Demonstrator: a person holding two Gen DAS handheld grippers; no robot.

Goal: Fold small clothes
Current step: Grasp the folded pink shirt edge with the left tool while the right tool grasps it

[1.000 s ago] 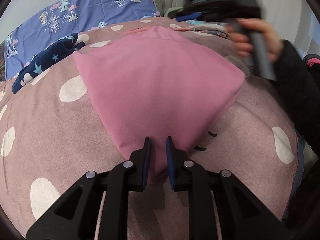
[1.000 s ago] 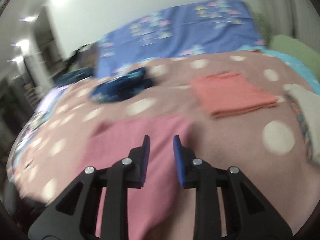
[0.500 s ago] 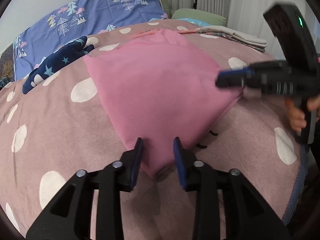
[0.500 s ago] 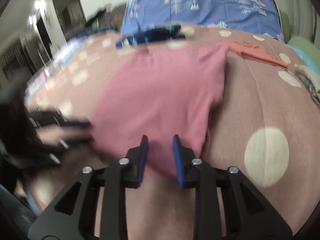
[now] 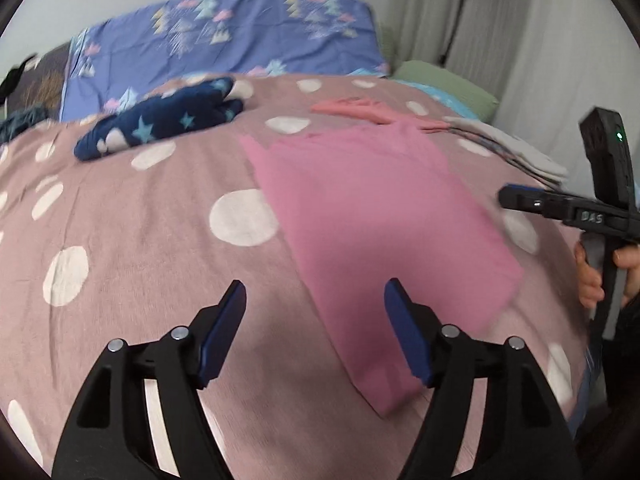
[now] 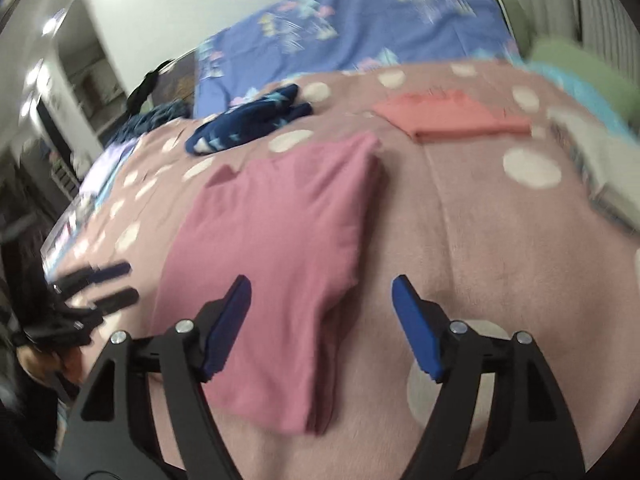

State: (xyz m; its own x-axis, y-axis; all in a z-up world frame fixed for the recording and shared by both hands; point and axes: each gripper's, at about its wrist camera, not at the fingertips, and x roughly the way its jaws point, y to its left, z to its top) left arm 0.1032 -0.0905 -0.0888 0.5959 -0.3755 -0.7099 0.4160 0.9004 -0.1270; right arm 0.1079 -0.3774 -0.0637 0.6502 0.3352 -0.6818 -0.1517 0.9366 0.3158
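Lying flat on the spotted bedspread (image 5: 120,208), in front of the navy star garment (image 5: 160,120), the folded pink cloth (image 5: 372,208) looks light, soft and limp; pinch a corner. Left gripper (image 5: 316,328) and right gripper (image 6: 320,324) have just been opening, both empty.

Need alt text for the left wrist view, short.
A folded pink garment lies flat on a pink polka-dot bedspread, just beyond the open left gripper, which holds nothing. The right gripper enters from the right edge; navy star-print clothing lies further back.
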